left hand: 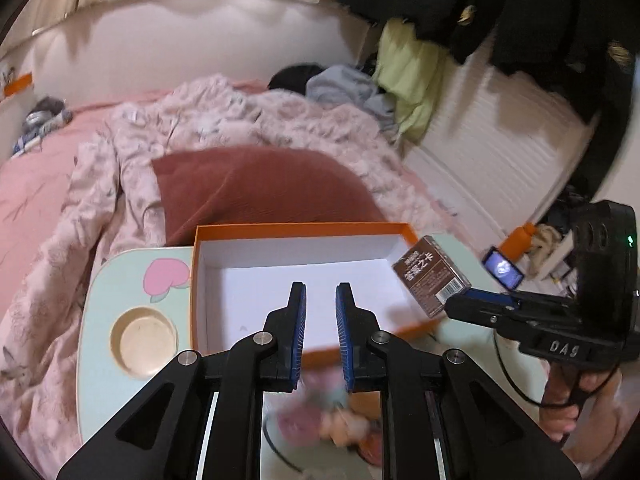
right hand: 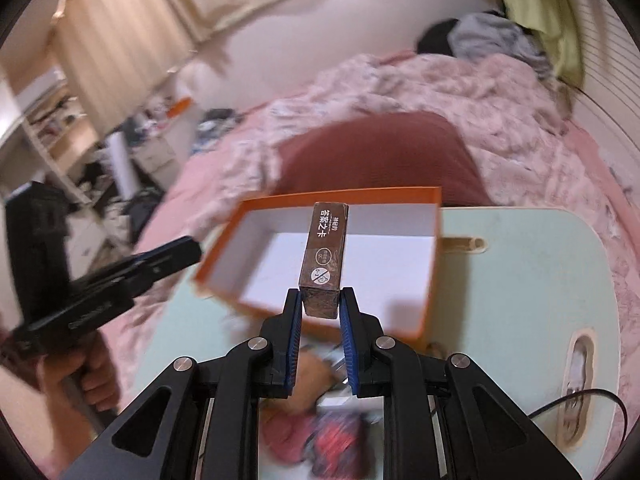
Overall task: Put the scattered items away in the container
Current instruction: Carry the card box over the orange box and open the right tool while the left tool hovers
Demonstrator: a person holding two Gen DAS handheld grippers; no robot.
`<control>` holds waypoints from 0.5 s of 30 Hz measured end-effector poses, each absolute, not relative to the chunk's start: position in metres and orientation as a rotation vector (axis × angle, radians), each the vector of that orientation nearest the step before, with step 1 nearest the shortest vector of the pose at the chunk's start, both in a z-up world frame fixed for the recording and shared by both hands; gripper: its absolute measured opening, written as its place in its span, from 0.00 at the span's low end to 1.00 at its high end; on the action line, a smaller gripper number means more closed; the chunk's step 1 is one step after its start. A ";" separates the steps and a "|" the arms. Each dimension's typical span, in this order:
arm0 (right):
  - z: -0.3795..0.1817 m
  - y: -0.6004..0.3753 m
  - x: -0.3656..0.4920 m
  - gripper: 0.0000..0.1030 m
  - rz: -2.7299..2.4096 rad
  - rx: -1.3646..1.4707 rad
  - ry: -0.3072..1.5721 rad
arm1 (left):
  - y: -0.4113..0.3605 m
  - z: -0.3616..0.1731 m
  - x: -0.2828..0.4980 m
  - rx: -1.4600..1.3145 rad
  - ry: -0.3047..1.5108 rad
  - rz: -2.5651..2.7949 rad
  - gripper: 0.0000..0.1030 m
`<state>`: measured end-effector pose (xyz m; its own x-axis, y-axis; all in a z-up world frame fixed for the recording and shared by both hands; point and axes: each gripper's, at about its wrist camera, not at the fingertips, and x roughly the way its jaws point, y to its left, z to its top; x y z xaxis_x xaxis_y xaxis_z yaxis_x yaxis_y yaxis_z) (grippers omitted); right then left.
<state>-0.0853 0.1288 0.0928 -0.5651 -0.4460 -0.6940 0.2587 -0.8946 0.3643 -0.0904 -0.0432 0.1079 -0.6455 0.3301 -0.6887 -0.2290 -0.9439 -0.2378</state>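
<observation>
An orange box (left hand: 296, 229) with a white inside lies open on the mint lap table (left hand: 132, 264). My left gripper (left hand: 320, 292) hovers over the box's near edge, jaws close together, nothing between the tips. My right gripper (right hand: 320, 296) is shut on the end of a brown card box (right hand: 324, 256), held above the orange box (right hand: 340, 196). From the left wrist view, the brown card box (left hand: 430, 280) hangs at the orange box's right corner on the right gripper (left hand: 452, 306). Blurred pink toys (left hand: 328, 420) lie on the table under my fingers.
The table stands on a bed with a pink floral quilt (left hand: 60, 240) and a dark red cushion (left hand: 260, 188) behind the box. A round cup recess (left hand: 144, 342) is at the table's left. A cable (right hand: 580, 396) runs over the table's right end. A lit phone (left hand: 503, 270) lies right.
</observation>
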 end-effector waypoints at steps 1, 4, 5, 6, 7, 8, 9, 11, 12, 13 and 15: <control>0.090 0.129 -0.092 0.18 -2.459 1.185 -0.316 | -0.042 0.102 -0.100 -1.144 -0.182 2.595 0.16; 0.080 0.131 -0.105 0.19 -2.466 1.217 -0.347 | -0.042 0.083 -0.124 -1.200 -0.267 2.538 0.16; 0.077 0.132 -0.108 0.20 -2.478 1.225 -0.357 | -0.044 0.077 -0.131 -1.228 -0.320 2.513 0.17; 0.075 0.135 -0.111 0.23 -2.486 1.230 -0.366 | -0.048 0.070 -0.136 -1.251 -0.381 2.498 0.17; 0.073 0.138 -0.114 0.24 -2.492 1.233 -0.368 | -0.052 0.066 -0.137 -1.261 -0.428 2.492 0.20; 0.072 0.140 -0.116 0.24 -2.503 1.236 -0.364 | -0.055 0.063 -0.138 -1.266 -0.466 2.488 0.22; 0.070 0.143 -0.119 0.23 -2.509 1.236 -0.360 | -0.058 0.061 -0.138 -1.267 -0.499 2.484 0.23; 0.067 0.147 -0.124 0.23 -2.514 1.230 -0.356 | -0.064 0.058 -0.138 -1.271 -0.548 2.473 0.23; 0.066 0.150 -0.128 0.23 -2.521 1.240 -0.347 | -0.067 0.056 -0.137 -1.275 -0.559 2.468 0.23; 0.064 0.152 -0.133 0.23 -2.529 1.250 -0.339 | -0.069 0.055 -0.136 -1.282 -0.565 2.464 0.23; 0.064 0.157 -0.140 0.23 -2.547 1.261 -0.334 | -0.072 0.054 -0.135 -1.291 -0.566 2.471 0.23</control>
<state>-0.1404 0.1571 0.0640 -0.5801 -0.3469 -0.7369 0.1451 -0.9343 0.3256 -0.1349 -0.0723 0.0544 -0.5536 0.4305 -0.7129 -0.0776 -0.8790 -0.4705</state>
